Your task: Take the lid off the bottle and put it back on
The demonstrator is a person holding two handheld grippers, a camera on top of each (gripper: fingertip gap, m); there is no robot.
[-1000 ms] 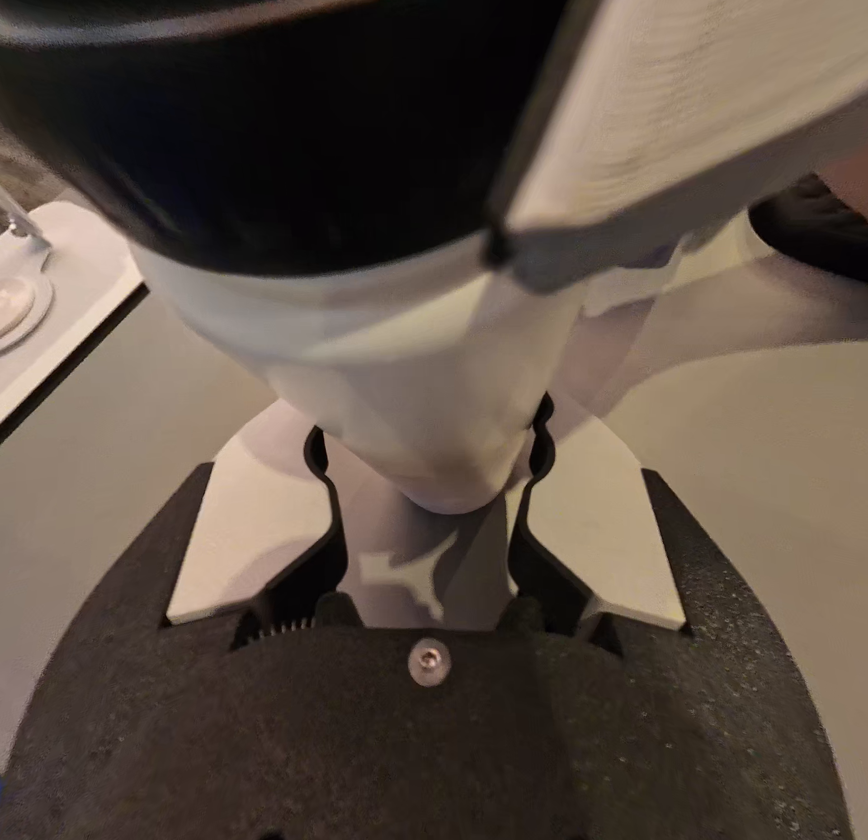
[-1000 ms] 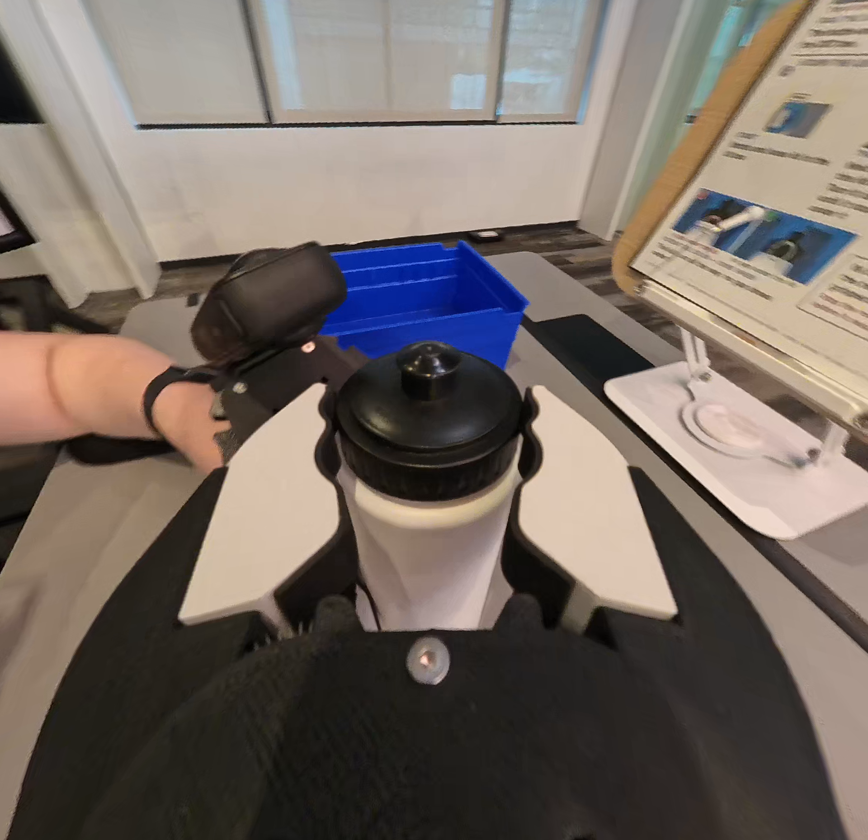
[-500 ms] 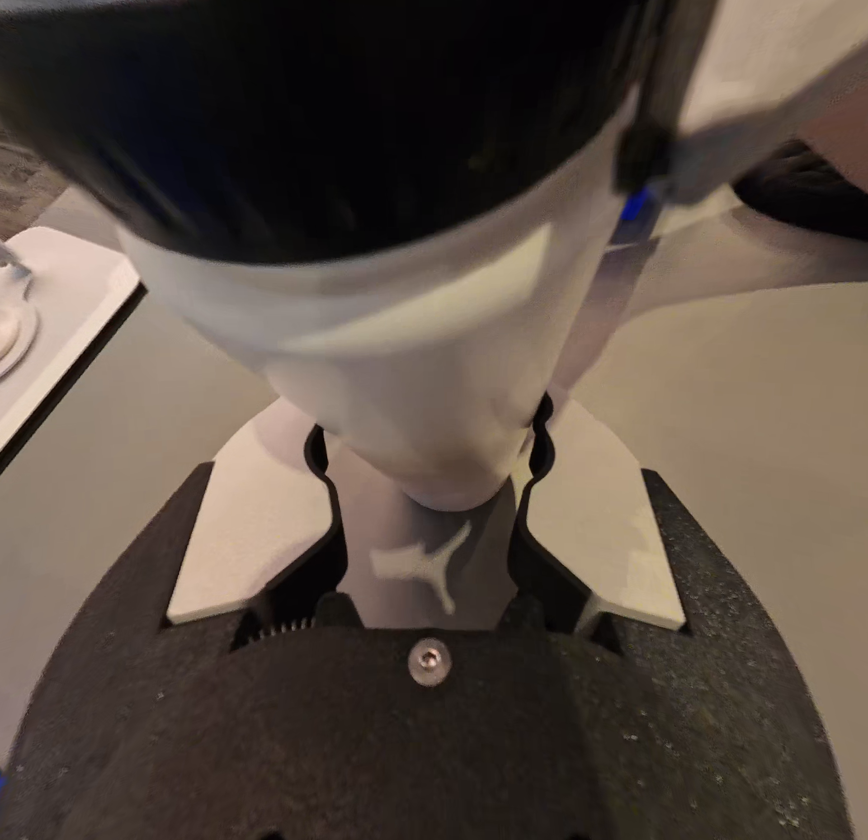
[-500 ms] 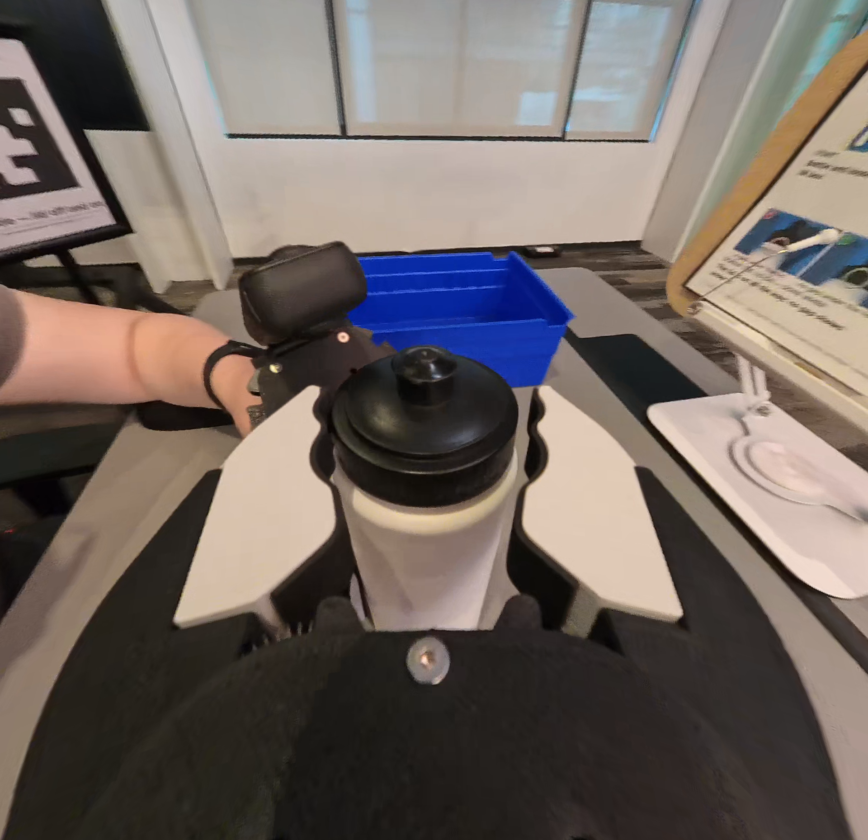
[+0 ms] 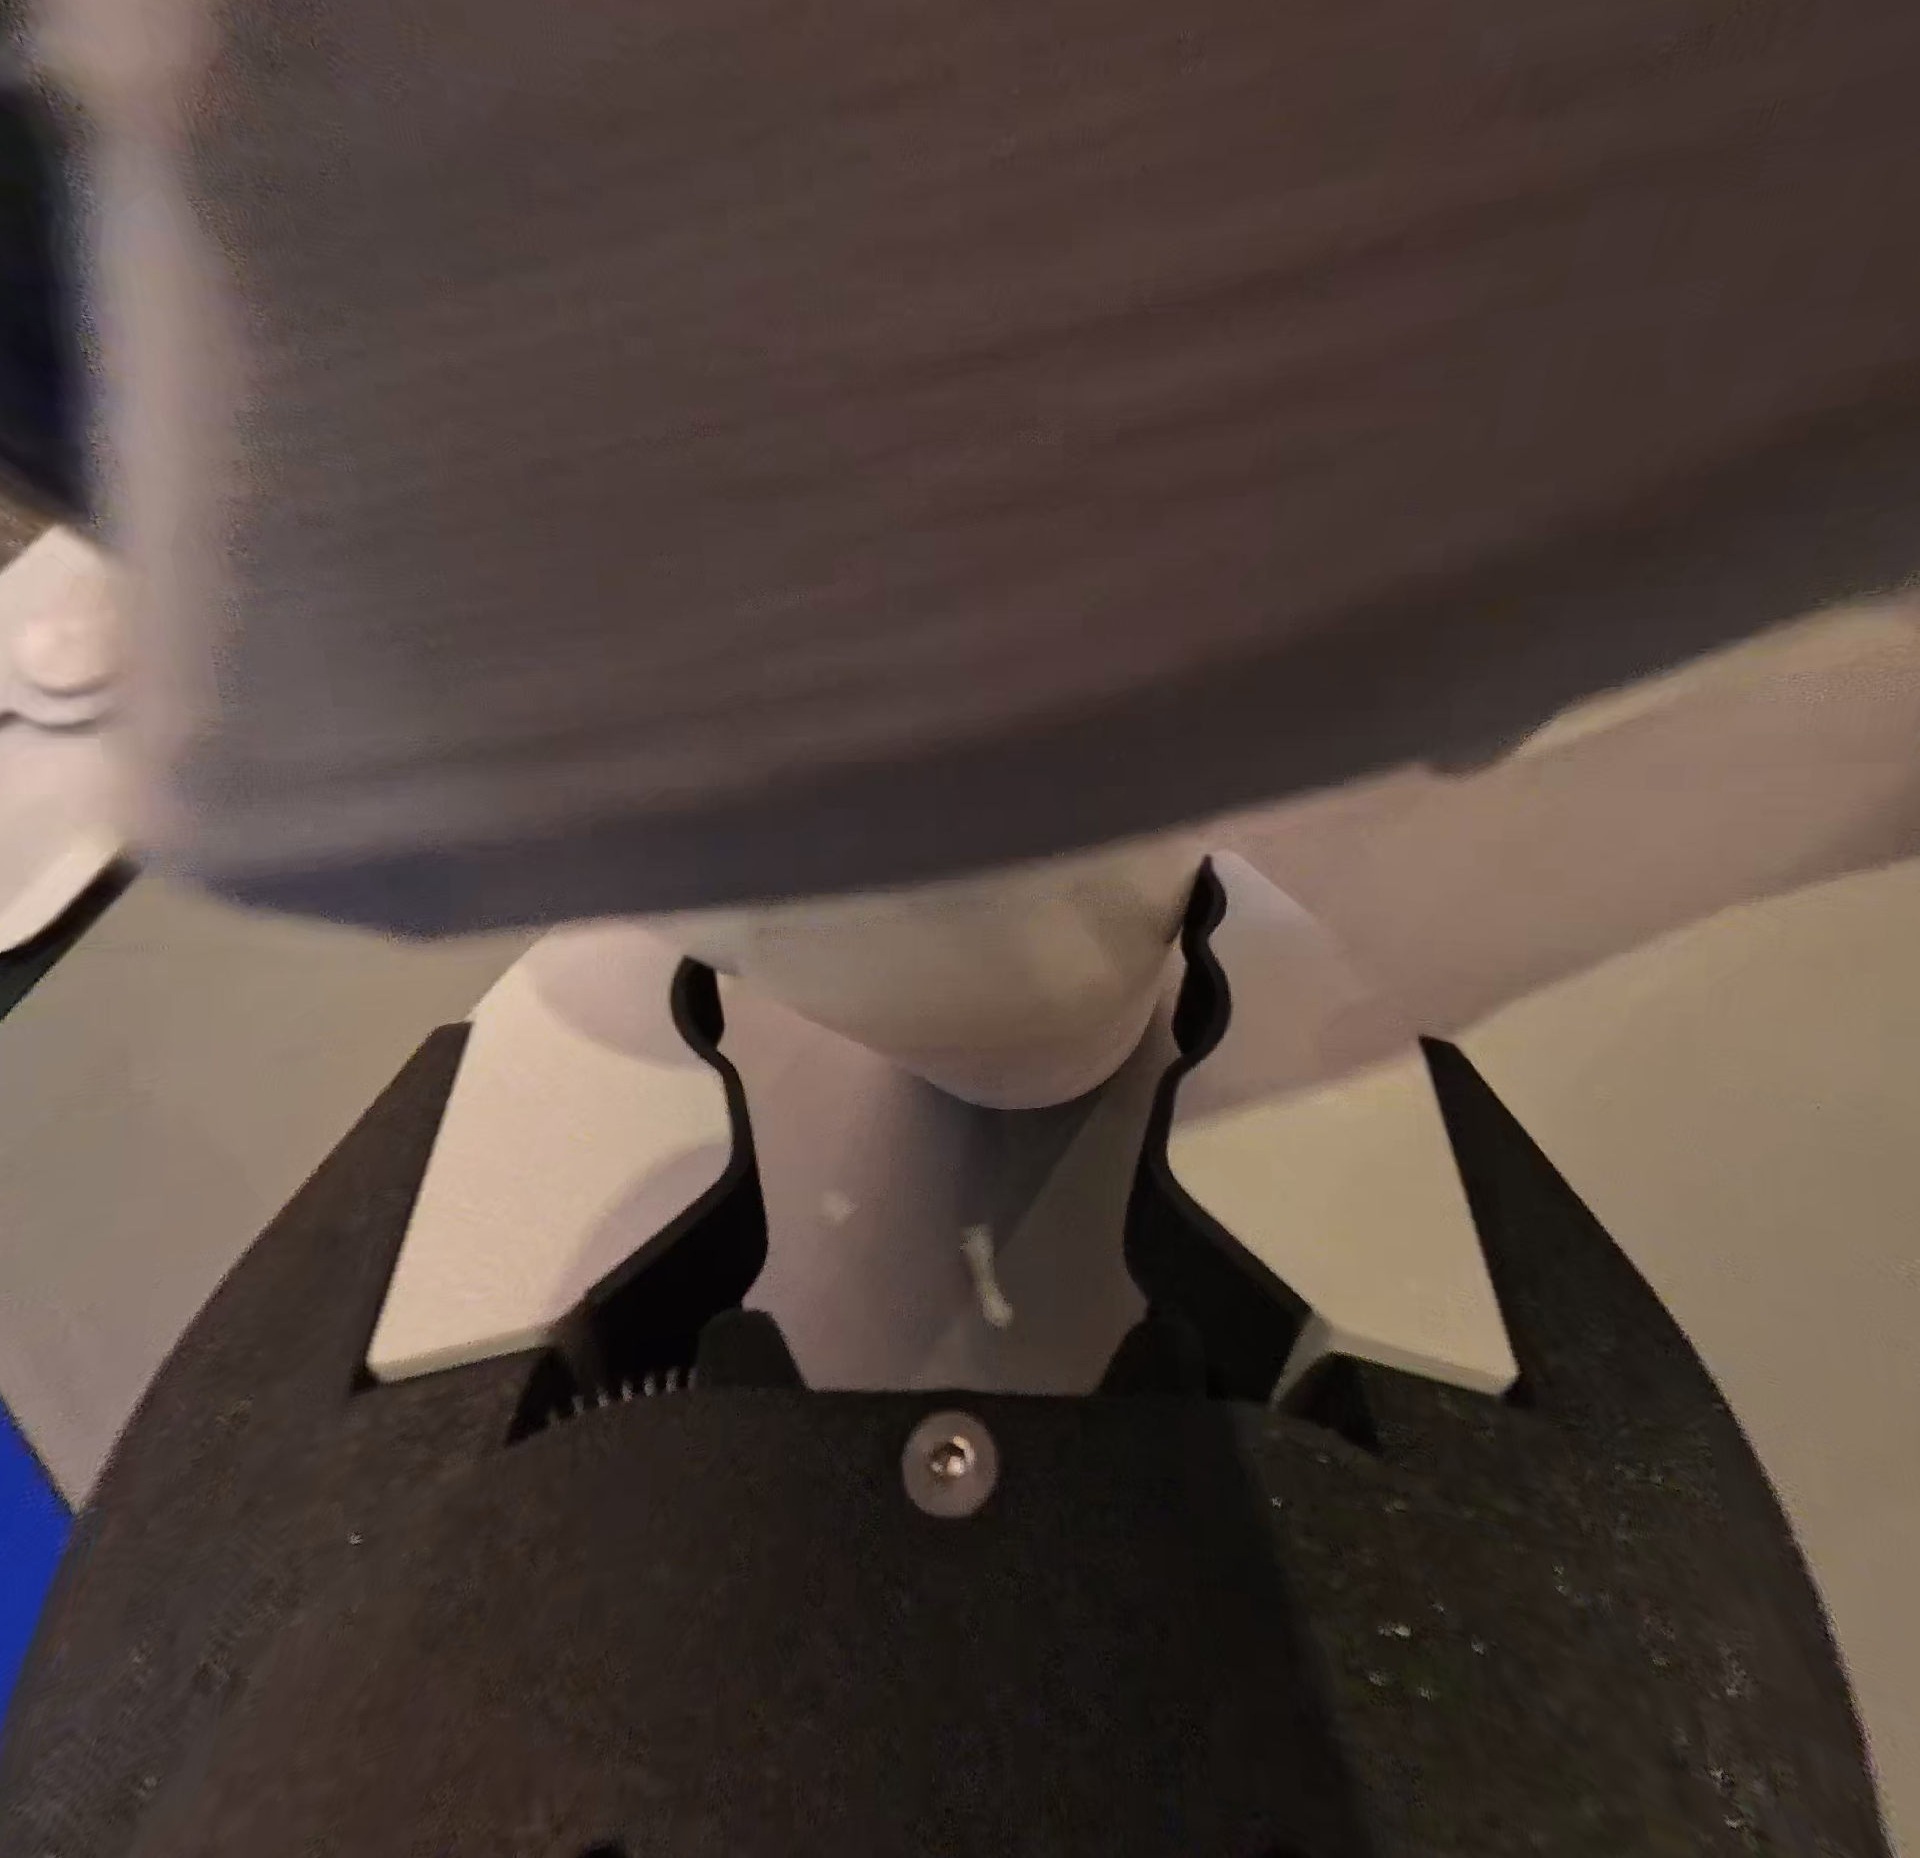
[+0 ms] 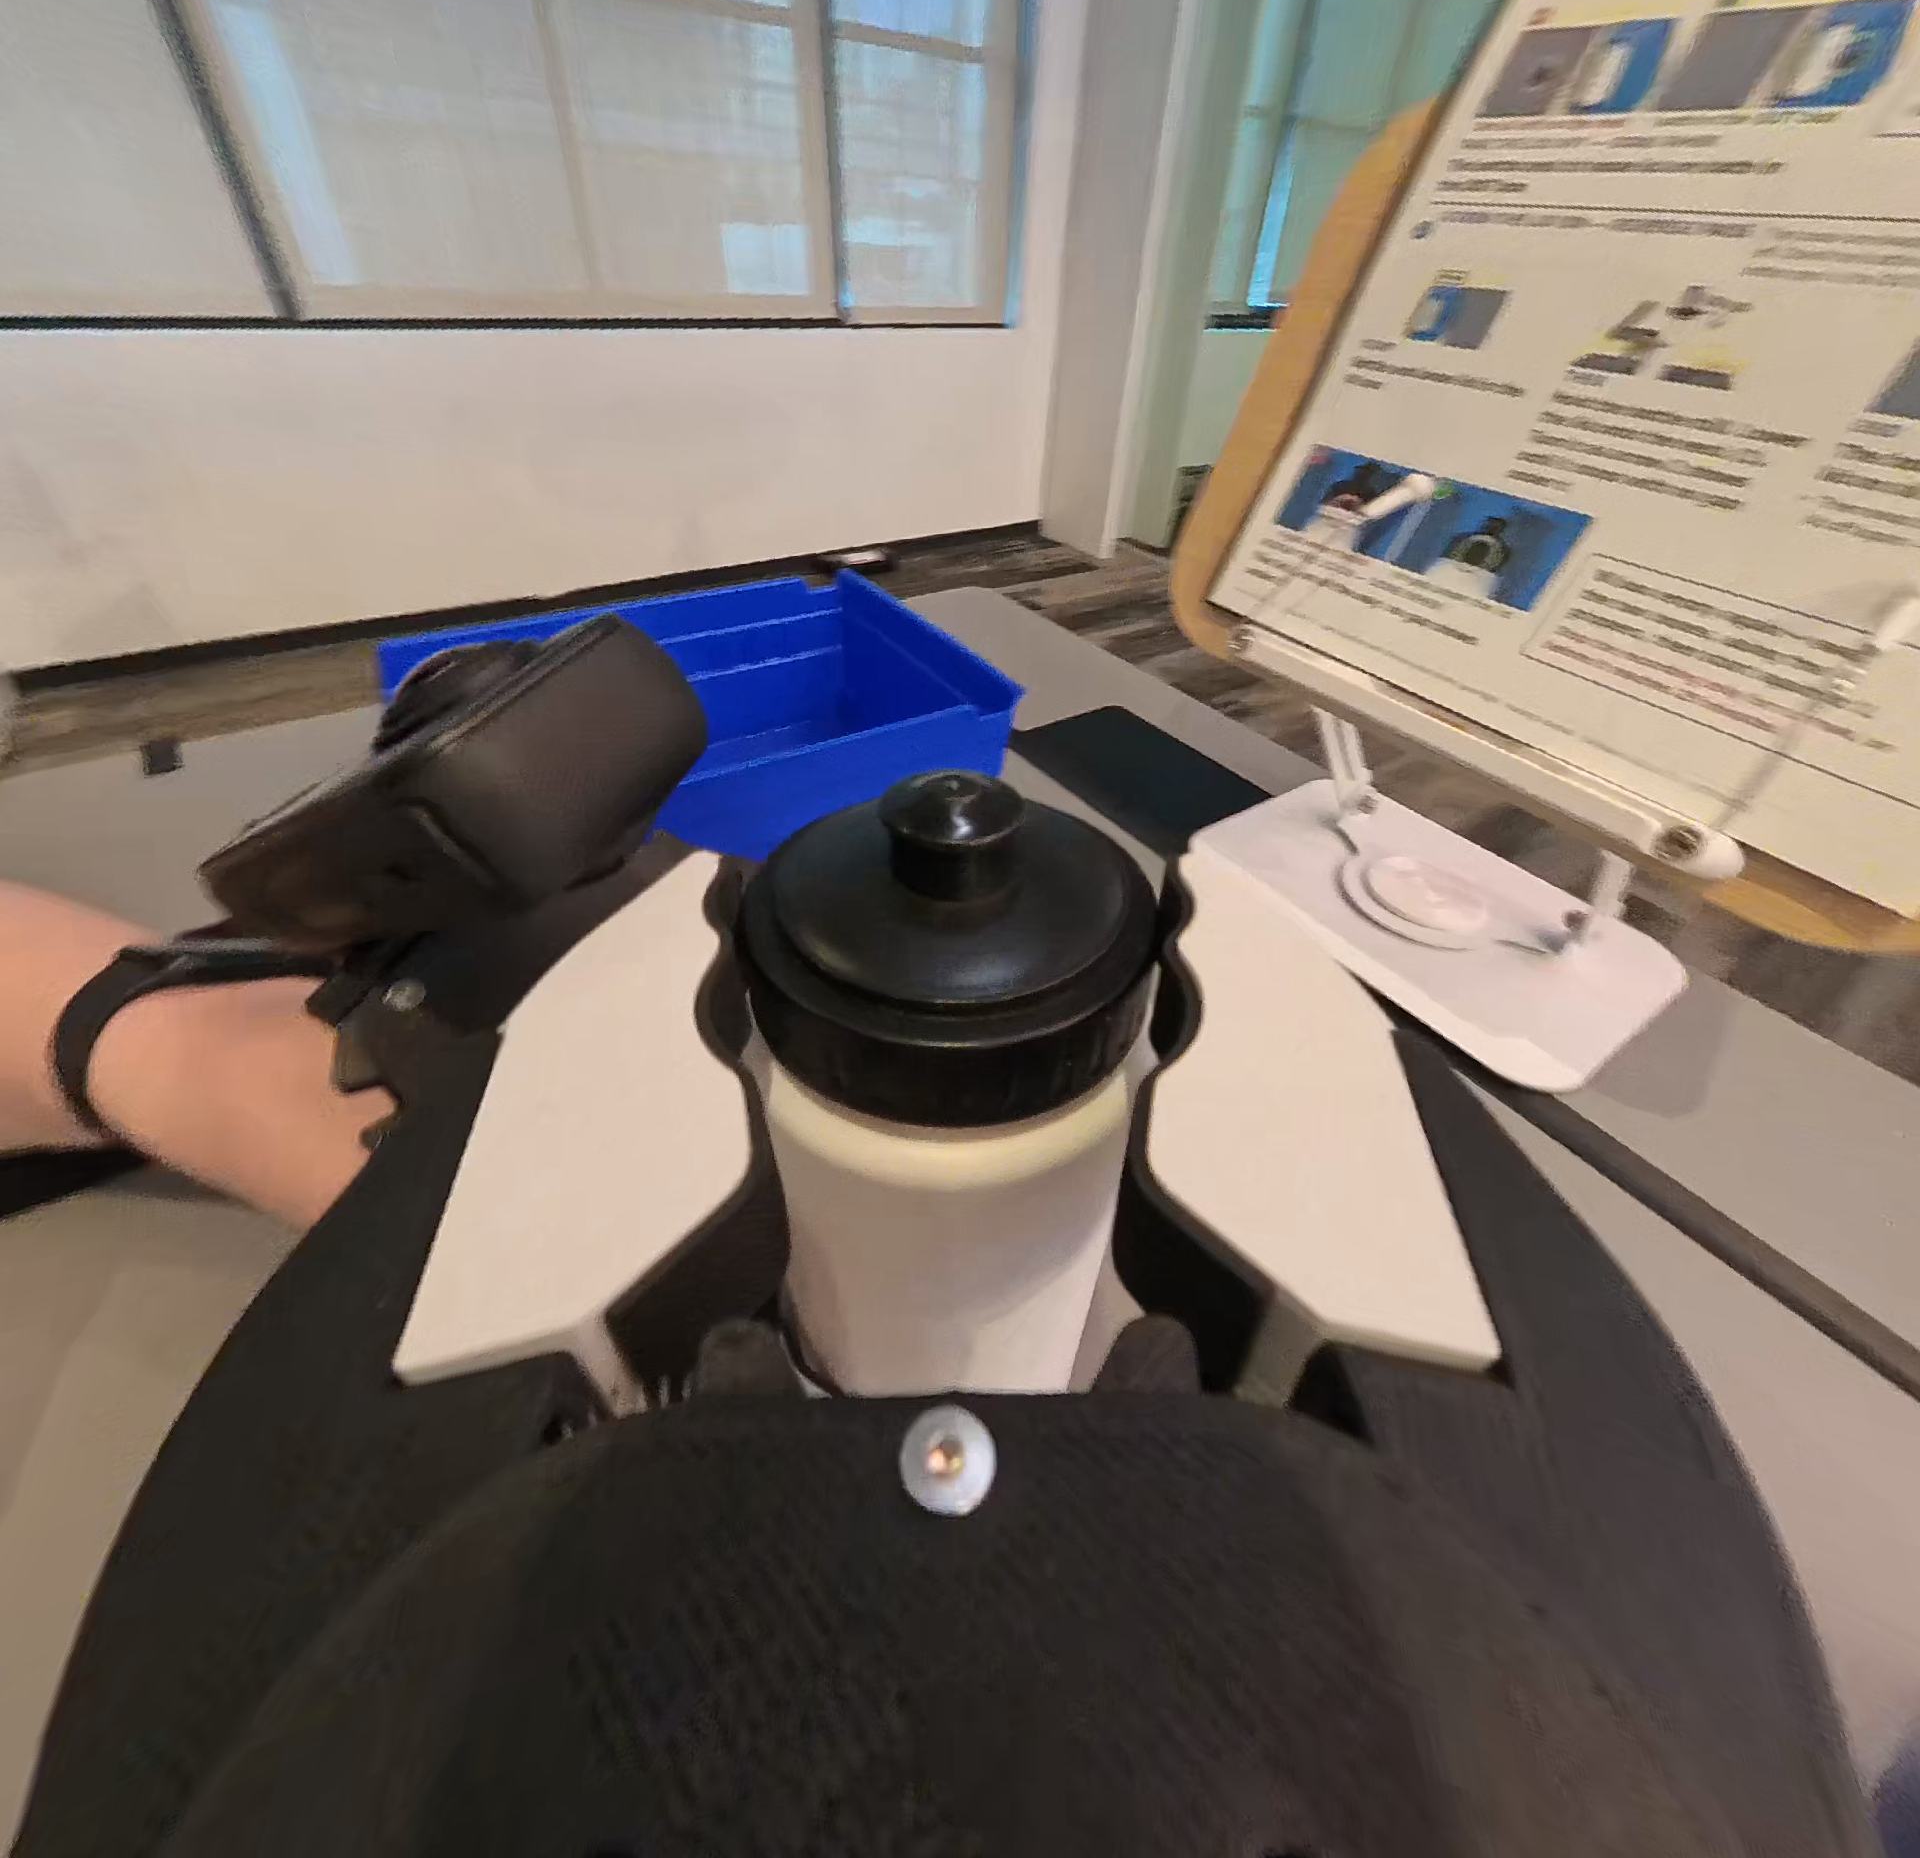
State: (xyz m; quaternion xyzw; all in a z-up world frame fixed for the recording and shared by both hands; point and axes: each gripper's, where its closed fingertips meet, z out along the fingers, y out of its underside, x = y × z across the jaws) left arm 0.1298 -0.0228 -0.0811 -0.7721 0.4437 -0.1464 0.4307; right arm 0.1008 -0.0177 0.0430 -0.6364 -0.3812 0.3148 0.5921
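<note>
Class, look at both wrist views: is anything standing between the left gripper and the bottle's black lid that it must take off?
Yes, in part. The right gripper is shut on the bottle, its fingers flanking the lid. Only the lid's top is free. The left gripper sits left of the lid; its own view is largely filled by a blurred grey surface.

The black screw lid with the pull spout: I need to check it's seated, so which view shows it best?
The right wrist view: the black screw lid sits sharp and centred atop the white bottle. The left wrist view shows only blur, no lid.

Daylight came from the far windows [image 6: 582, 125]; the left wrist view was dim, shadowed and motion-blurred; edges bowed.
</note>
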